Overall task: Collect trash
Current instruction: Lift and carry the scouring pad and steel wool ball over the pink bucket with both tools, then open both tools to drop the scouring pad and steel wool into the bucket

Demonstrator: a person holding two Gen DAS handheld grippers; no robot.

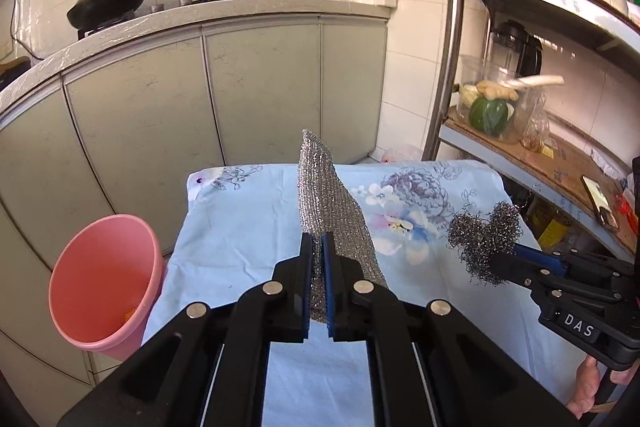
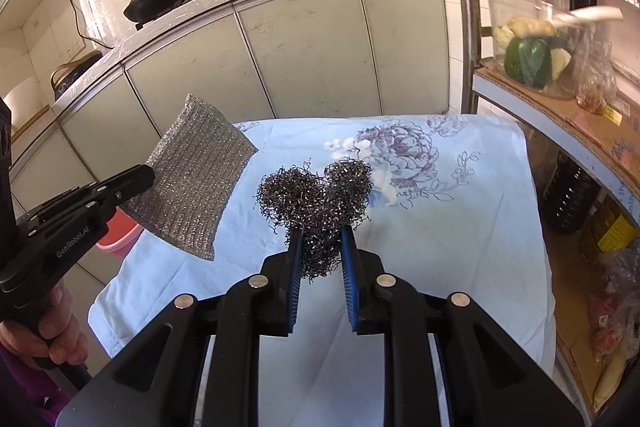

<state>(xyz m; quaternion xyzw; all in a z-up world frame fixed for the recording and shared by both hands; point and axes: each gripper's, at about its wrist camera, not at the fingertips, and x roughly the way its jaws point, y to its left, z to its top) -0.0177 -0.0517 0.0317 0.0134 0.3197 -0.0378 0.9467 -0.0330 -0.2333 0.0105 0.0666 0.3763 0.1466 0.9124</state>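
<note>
My left gripper (image 1: 318, 242) is shut on a flat silver mesh scouring pad (image 1: 326, 203) and holds it upright above the table; the pad also shows in the right wrist view (image 2: 196, 175). My right gripper (image 2: 319, 234) is shut on a dark steel wool ball (image 2: 316, 199) and holds it above the table; the ball also shows in the left wrist view (image 1: 484, 235). A pink bin (image 1: 106, 277) stands on the floor at the table's left edge, below and left of my left gripper.
The table wears a light blue floral cloth (image 1: 248, 223). Grey kitchen cabinets (image 1: 256, 87) with woks on the counter stand behind. A metal shelf rack (image 1: 452, 39) with vegetables, a blender and bottles stands at the right.
</note>
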